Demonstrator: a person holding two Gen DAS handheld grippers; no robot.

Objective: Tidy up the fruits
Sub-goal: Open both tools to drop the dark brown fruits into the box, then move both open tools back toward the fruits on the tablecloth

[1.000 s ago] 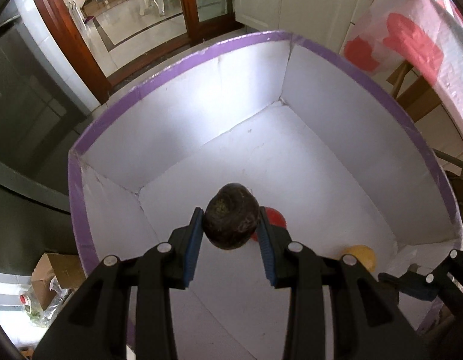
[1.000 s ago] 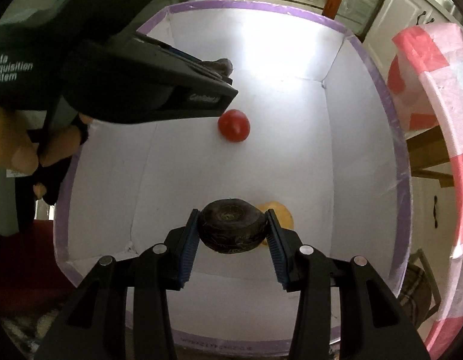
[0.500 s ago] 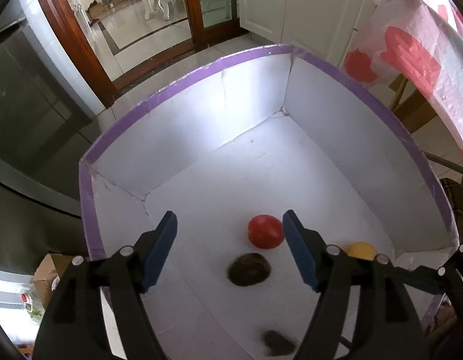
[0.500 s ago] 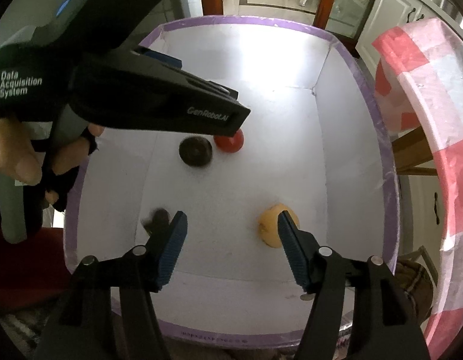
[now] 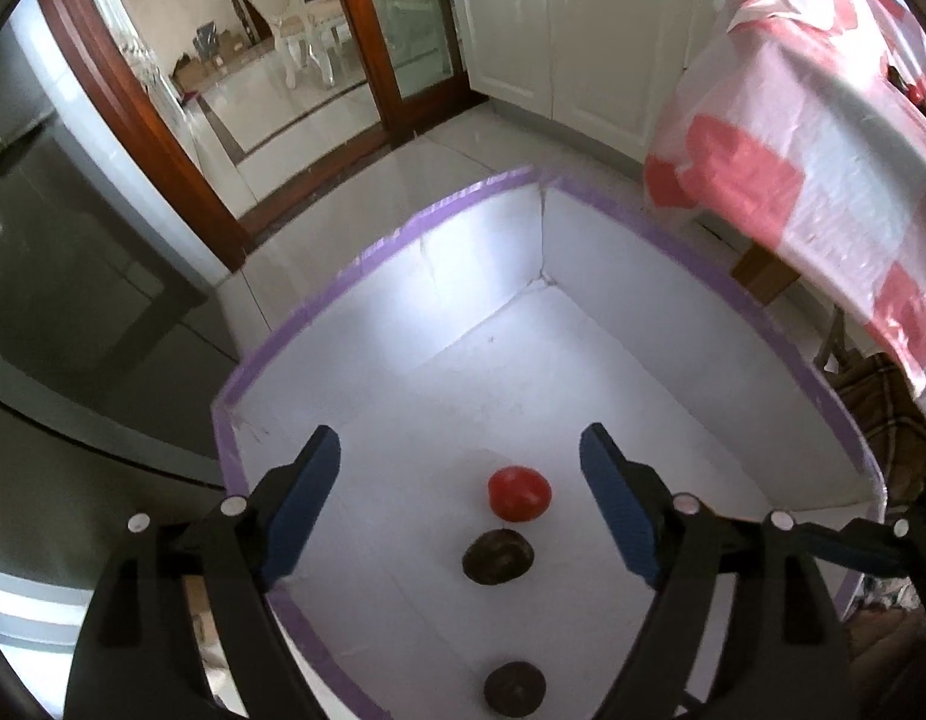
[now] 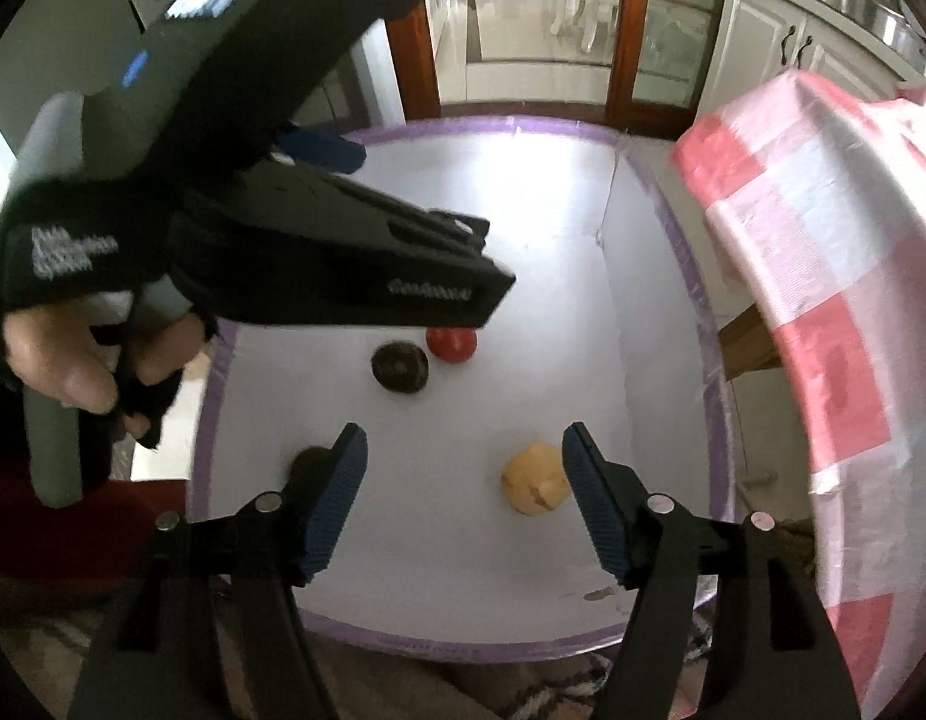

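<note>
Each hand-held gripper is matte black plastic: the left hand-held gripper (image 5: 459, 504) and the right hand-held gripper (image 6: 463, 498) carry ribbed blue pads (image 6: 333, 504) and round silver screws (image 5: 686, 503). White lettering marks the left one's body. The person's left hand (image 6: 93, 360) wears a black fingerless glove.

In the box (image 6: 655, 276), four fruits lie on its floor. From the right wrist view, the tomato (image 6: 452, 344) touches one passion fruit (image 6: 399, 366) at its four o'clock; another passion fruit (image 6: 309, 462) lies at seven o'clock, the round fruit (image 6: 533, 478) at five o'clock
</note>
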